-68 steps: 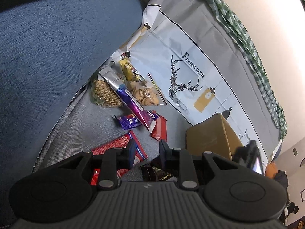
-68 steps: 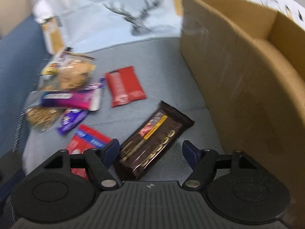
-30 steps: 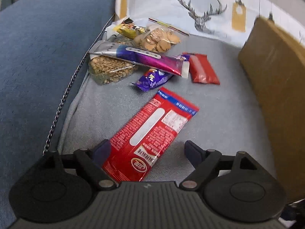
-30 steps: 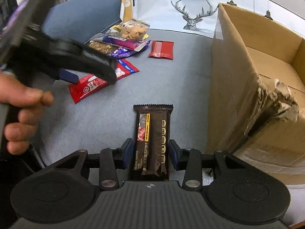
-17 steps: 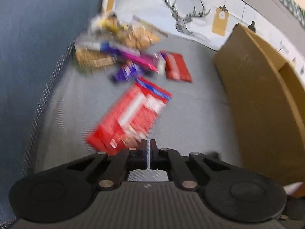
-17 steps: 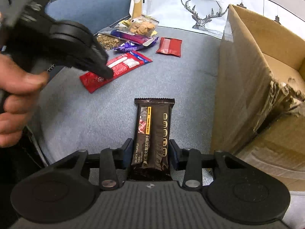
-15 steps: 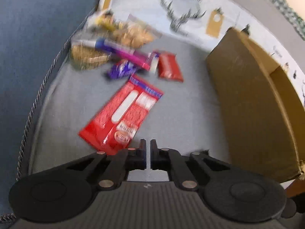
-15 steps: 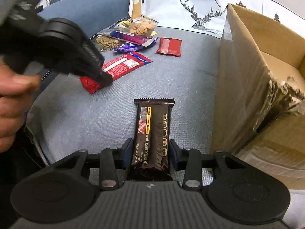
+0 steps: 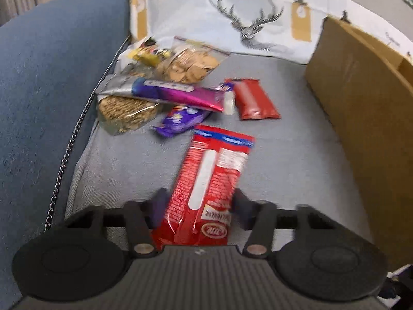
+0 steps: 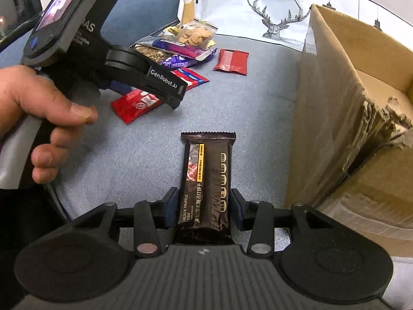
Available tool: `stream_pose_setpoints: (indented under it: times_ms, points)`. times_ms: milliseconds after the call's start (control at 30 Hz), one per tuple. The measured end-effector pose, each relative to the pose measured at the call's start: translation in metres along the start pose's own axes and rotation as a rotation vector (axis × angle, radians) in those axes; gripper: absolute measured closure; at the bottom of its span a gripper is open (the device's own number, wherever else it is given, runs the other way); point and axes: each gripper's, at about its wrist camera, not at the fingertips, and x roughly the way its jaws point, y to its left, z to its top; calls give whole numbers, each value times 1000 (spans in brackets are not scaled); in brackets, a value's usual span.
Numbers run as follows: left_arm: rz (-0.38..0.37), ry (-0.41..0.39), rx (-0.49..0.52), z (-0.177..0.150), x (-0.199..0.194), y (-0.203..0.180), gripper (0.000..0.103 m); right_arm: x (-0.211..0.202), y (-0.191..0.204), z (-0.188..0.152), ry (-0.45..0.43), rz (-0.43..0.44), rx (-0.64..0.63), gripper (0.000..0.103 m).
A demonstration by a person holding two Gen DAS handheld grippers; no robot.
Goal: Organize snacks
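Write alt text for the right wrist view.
The right hand-held gripper grips a dark cracker pack over a grey cushion. At left, a hand holds the left hand-held gripper above a red packet; an open cardboard box stands at right.

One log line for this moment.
left gripper: jaws reopening around red packet | right gripper: grips dark cracker packet | box: open

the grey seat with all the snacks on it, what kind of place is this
Probably a living room, on a sofa. The snacks lie on a grey fabric seat cushion beside a padded blue armrest, with a printed "Fashion Home" throw over the back. A cardboard box stands on the seat.
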Motion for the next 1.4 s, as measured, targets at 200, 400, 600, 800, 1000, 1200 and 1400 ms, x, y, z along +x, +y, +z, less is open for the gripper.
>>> stream_pose_setpoints:
  times_ms: [200,400,600,800,1000,1200,1400]
  points:
    - [-106,103,-122,-6,-18,3,55,-2,1,-1,-9,-3,11,61]
    - [-119,163,-201,-38,-44,-10,52,-4,1,-2,-11,-10,23,62]
    - [-74,90,-123,-53,-46,-32,41,-4,3,-4,-9,-17,11,59]
    - [-24,51,-29,-57,-42,-49,32,-2,3,-3,-16,-18,6,59]
    - [-37,39,-22,-58,-42,-49,47,-2,4,-5,-23,-27,-19,58]
    - [-55,25,-37,-57,-44,-47,55,-2,7,-4,-34,-44,-35,62]
    - [-95,27,-110,-54,-46,-37,55,-8,10,-4,-72,-65,-41,62]
